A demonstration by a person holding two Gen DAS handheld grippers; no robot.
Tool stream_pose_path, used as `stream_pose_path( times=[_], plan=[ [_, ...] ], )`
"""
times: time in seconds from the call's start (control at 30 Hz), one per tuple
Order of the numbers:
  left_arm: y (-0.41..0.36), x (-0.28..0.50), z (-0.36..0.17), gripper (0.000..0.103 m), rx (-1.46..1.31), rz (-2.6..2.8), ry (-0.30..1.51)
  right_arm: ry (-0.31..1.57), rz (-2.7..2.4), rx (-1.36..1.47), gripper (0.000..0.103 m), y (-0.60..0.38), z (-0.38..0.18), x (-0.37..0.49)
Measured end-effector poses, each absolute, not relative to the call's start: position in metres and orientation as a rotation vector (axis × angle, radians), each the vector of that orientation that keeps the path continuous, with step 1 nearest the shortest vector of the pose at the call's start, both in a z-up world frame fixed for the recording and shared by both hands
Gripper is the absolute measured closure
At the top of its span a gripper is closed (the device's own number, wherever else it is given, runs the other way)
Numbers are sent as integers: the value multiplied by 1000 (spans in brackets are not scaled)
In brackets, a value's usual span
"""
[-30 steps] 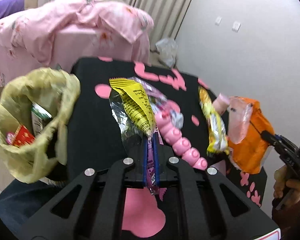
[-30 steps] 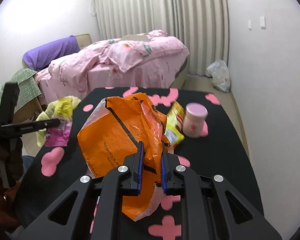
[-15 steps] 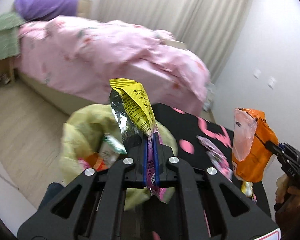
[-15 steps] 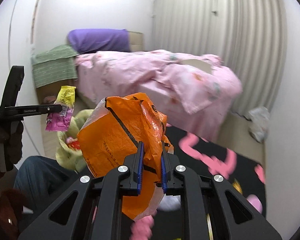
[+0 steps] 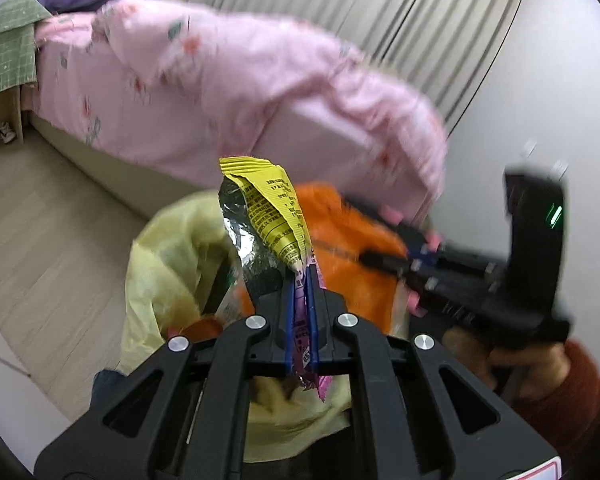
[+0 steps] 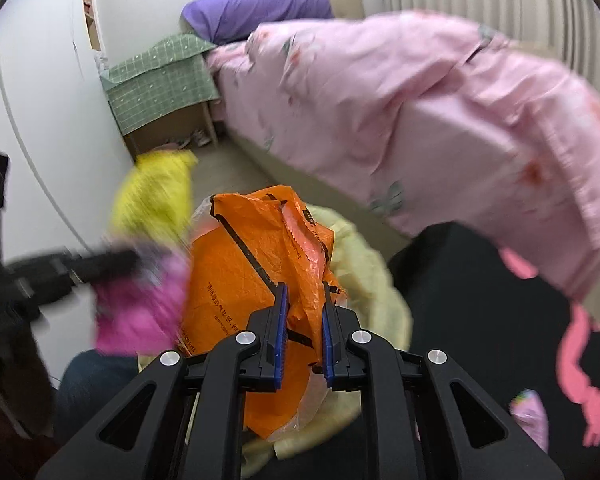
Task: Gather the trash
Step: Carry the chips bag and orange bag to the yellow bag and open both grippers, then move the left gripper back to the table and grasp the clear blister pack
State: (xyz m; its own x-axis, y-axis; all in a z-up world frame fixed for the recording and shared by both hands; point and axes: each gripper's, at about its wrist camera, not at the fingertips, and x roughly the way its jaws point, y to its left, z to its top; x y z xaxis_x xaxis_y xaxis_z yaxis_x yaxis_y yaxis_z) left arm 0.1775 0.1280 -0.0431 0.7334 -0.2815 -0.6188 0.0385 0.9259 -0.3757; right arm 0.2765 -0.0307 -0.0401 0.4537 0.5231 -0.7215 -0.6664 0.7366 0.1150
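My left gripper [image 5: 302, 280] is shut on a yellow and pink snack wrapper [image 5: 268, 208] and holds it over the open pale yellow trash bag [image 5: 168, 256]. My right gripper [image 6: 304, 300] is shut on a crumpled orange plastic bag [image 6: 252, 264], which hangs over the mouth of the same trash bag [image 6: 364, 264]. In the left wrist view the orange bag [image 5: 348, 248] and the right gripper [image 5: 380, 258] sit just right of my wrapper. In the right wrist view the left gripper [image 6: 140, 260] and its wrapper [image 6: 140, 312] are blurred at the left.
A bed with a pink quilt [image 5: 220, 80] and a purple pillow [image 6: 256, 8] stands behind the bag. A black table with pink shapes [image 6: 500, 320] lies at the right. A green-covered box [image 6: 160, 80] stands by the wall. Light wooden floor [image 5: 40, 220] lies at the left.
Both grippers have swung from above the table to over the trash bag, each carrying its item. The orange bag now hangs close beside the wrapper.
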Motion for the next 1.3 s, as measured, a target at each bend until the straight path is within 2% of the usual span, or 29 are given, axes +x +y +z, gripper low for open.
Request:
stream_pose_path(
  times=[0.27,0.33,0.37,0.4,0.47,0.5,0.77,0.87,1.03,1.3],
  plan=[
    [135,204,-92,95,-372,-142,848,926,761,-197,87,-16,-73,299],
    [138,204,-96,90,-378,-123,851,937,762,-182,85,-19,-76,297],
    [140,204,-97,83,-392,-128,850,941,759,-174,82,-21,-77,297],
    [141,203,-96,74,-407,-137,847,940,752,-170,77,-23,-77,297],
    [144,198,-91,63,-430,-138,824,923,752,-159,66,-27,-74,295],
    [146,196,-89,62,-438,-136,816,913,759,-156,63,-29,-72,293],
    [158,176,-62,47,-477,-48,700,810,735,-146,62,-59,-40,268],
    [148,168,-49,43,-435,-48,672,766,697,-137,62,-80,-26,254],
    [111,155,-29,42,-359,-80,646,705,604,-117,62,-139,-5,217],
    [21,144,-27,41,-265,-206,712,646,375,-136,62,-250,5,144]
  ],
)
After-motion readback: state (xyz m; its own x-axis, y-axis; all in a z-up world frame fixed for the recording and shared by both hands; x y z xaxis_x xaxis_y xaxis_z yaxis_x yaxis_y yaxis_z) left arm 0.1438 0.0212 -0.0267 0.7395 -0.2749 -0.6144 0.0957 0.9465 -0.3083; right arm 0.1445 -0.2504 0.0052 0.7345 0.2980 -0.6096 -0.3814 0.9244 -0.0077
